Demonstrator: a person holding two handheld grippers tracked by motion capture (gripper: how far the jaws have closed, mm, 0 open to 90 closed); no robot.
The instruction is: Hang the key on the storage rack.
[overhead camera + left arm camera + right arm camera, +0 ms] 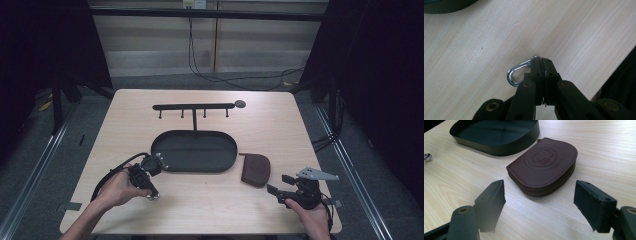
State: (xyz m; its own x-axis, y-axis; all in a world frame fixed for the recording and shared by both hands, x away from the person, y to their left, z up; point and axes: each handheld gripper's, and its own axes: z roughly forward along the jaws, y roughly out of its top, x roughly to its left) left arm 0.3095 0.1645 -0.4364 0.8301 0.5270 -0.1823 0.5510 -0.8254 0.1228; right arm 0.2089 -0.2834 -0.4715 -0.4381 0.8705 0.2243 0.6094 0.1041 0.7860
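Left gripper [541, 61] clenched on a silver metal carabiner clip [518, 72] near the counter's [210, 200] front-left edge; right gripper [539, 200] released before a brown zipped leather pouch [544, 165].

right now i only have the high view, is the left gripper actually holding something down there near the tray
observer: yes, the left gripper has its fingers shut on a small silver snap clip, with the hook end sticking out to one side.
operator: and the right one, is it on the brown pouch
observer: no, the right gripper is open, and the brown pouch lies flat ahead of it, untouched.
operator: pouch zipped
observer: the zip looks closed along the edge that faces the right gripper.
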